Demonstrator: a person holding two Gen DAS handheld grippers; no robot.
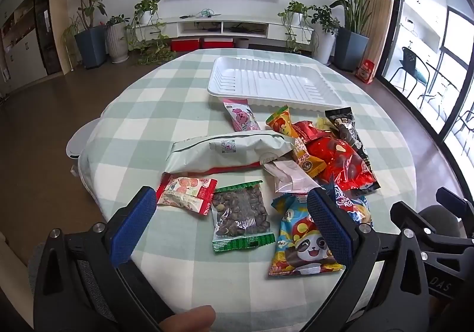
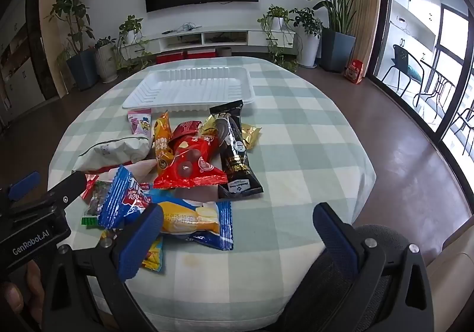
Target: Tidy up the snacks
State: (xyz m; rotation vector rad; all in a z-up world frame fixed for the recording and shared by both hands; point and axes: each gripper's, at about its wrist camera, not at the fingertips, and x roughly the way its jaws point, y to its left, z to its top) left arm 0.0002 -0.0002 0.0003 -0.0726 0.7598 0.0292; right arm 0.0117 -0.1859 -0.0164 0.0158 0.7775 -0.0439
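A pile of snack packets lies on the checked tablecloth (image 1: 177, 89). A white plastic tray (image 1: 272, 83) stands empty behind them; it also shows in the right wrist view (image 2: 192, 89). My left gripper (image 1: 234, 219) is open above a clear green-edged nut packet (image 1: 241, 219), with a panda packet (image 1: 302, 243) at its right finger. A red-white packet (image 1: 186, 194) and a long pale green bag (image 1: 228, 151) lie further out. My right gripper (image 2: 237, 231) is open and empty, hovering by a blue chip packet (image 2: 195, 219). A red packet (image 2: 189, 163) and a black packet (image 2: 237, 154) lie ahead.
A pink packet (image 1: 241, 117) and an orange packet (image 1: 281, 123) lie just before the tray. The round table's edge drops off on all sides. Potted plants, a TV unit and a glass door stand beyond. The other gripper (image 2: 35, 213) shows at the left of the right wrist view.
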